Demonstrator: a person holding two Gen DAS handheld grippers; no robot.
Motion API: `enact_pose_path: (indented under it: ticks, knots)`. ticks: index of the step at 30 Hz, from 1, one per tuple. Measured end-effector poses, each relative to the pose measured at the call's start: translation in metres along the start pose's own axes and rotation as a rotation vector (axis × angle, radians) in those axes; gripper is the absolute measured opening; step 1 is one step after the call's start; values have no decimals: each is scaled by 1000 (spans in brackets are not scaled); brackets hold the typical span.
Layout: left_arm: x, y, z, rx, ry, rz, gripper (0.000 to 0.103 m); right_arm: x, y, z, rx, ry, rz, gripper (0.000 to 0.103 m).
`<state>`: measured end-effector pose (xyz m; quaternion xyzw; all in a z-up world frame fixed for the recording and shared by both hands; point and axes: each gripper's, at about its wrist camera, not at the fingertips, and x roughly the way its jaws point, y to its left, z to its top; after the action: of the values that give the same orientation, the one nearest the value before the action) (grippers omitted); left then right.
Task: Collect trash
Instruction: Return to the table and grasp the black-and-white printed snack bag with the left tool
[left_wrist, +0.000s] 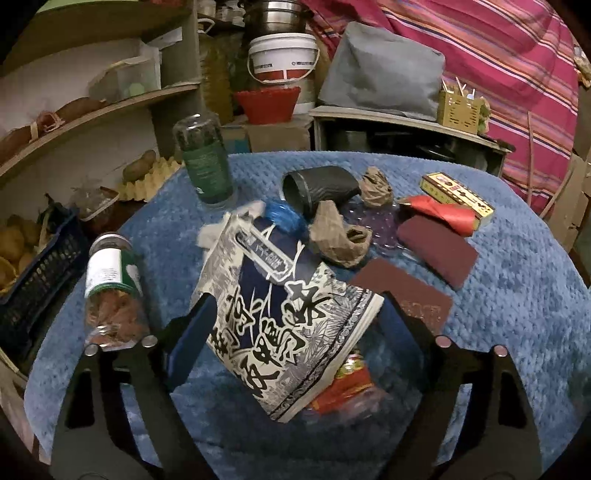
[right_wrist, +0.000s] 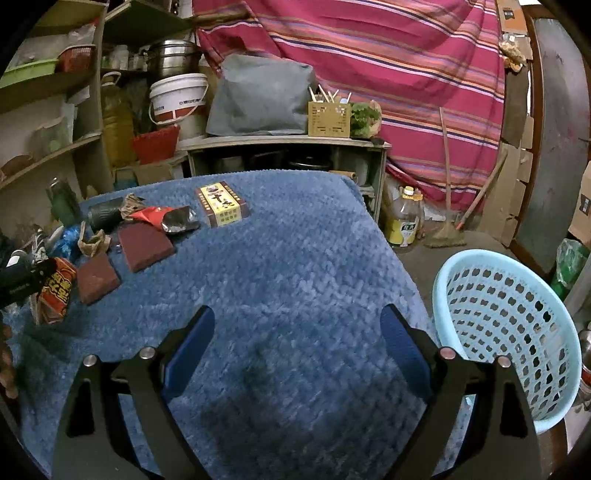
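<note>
My left gripper (left_wrist: 295, 310) stands wide open around a blue-and-white printed snack bag (left_wrist: 284, 314) that lies between its fingers on the blue cloth (left_wrist: 517, 295); contact is not clear. A red wrapper (left_wrist: 347, 384) lies under the bag. Beyond are crumpled brown paper (left_wrist: 340, 236), a blue plastic wad (left_wrist: 284, 218), a tipped black cup (left_wrist: 317, 188), a red foil packet (left_wrist: 439, 214) and a yellow box (left_wrist: 458, 197). My right gripper (right_wrist: 297, 328) is open and empty over bare cloth. A light blue basket (right_wrist: 506, 325) stands right of the table.
Two maroon pads (right_wrist: 144, 243) lie on the cloth. A glass jar (left_wrist: 110, 291) lies at the table's left edge and a green bottle (left_wrist: 205, 158) stands behind. Shelves (left_wrist: 92, 110), a white bucket (left_wrist: 282, 55) and a low cabinet (right_wrist: 288, 155) crowd the back.
</note>
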<state>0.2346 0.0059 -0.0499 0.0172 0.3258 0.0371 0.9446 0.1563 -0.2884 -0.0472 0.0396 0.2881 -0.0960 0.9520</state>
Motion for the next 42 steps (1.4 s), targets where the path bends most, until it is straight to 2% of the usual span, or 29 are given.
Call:
enact_pose_path:
  ticks: [6, 7, 9, 11, 17, 20, 27, 32, 42]
  knots:
    - [-16, 23, 0, -19, -22, 0, 85, 3, 4, 2, 12, 1, 17, 89]
    - [-19, 27, -1, -22, -25, -1, 82, 4, 5, 3, 13, 0, 19, 89]
    - [-22, 32, -2, -25, -20, -26, 69, 5, 9, 4, 14, 2, 27, 89]
    - [-21, 35, -3, -26, 6, -56, 45, 6, 15, 5, 9, 4, 39, 89]
    - [-24, 36, -9, -4, 23, -65, 21, 6, 32, 5, -35, 7, 53, 89]
    - [-30, 37, -5, 10, 13, -55, 15, 6, 40, 8, -46, 7, 64, 89]
    - [-61, 48, 12, -5, -63, -55, 12, 7, 69, 18, -77, 3, 105, 89]
    - [-80, 62, 18, -8, -106, -23, 12, 4, 102, 21, -120, -5, 144, 89]
    - [-87, 126, 13, -67, -121, 23, 12, -4, 181, 15, -221, -2, 206, 89]
